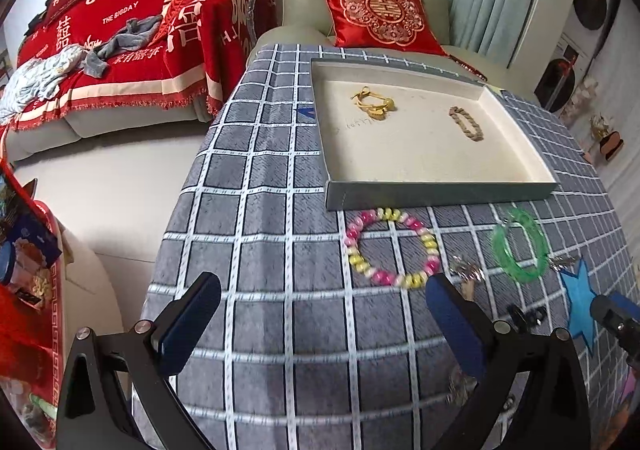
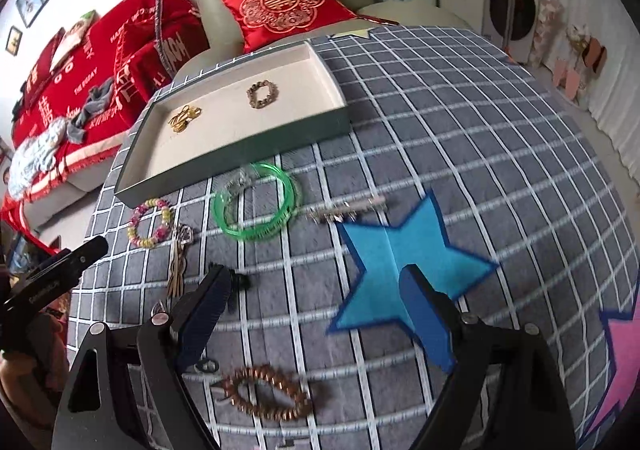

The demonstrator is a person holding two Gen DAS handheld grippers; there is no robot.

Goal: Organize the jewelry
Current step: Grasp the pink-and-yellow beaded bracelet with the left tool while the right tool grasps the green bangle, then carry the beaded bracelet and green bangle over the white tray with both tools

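Note:
A shallow cream-lined tray [image 1: 440, 195] [image 2: 232, 165] sits on the grey checked tablecloth and holds a gold jewelry piece [image 1: 372, 103] [image 2: 184, 118] and a brown beaded bracelet [image 1: 467, 123] [image 2: 262, 93]. In front of it lie a pink-and-yellow bead bracelet [image 1: 394, 248] [image 2: 150, 222], a green bangle [image 1: 519, 246] [image 2: 258, 206], a silver piece [image 1: 466, 270] [image 2: 346, 209] and a copper bead bracelet [image 2: 266, 394]. My left gripper [image 1: 324, 326] is open and empty, just short of the pink-and-yellow bracelet. My right gripper [image 2: 316, 310] is open and empty over the cloth, above the copper bracelet.
A blue paper star [image 2: 404, 262] [image 1: 578, 300] and a pink star [image 2: 616, 362] lie on the cloth. A tasselled charm [image 2: 180, 258] lies by the bead bracelet. A green armchair with a red cushion [image 1: 380, 13] stands behind the table, a red-covered sofa [image 1: 132, 33] to the left.

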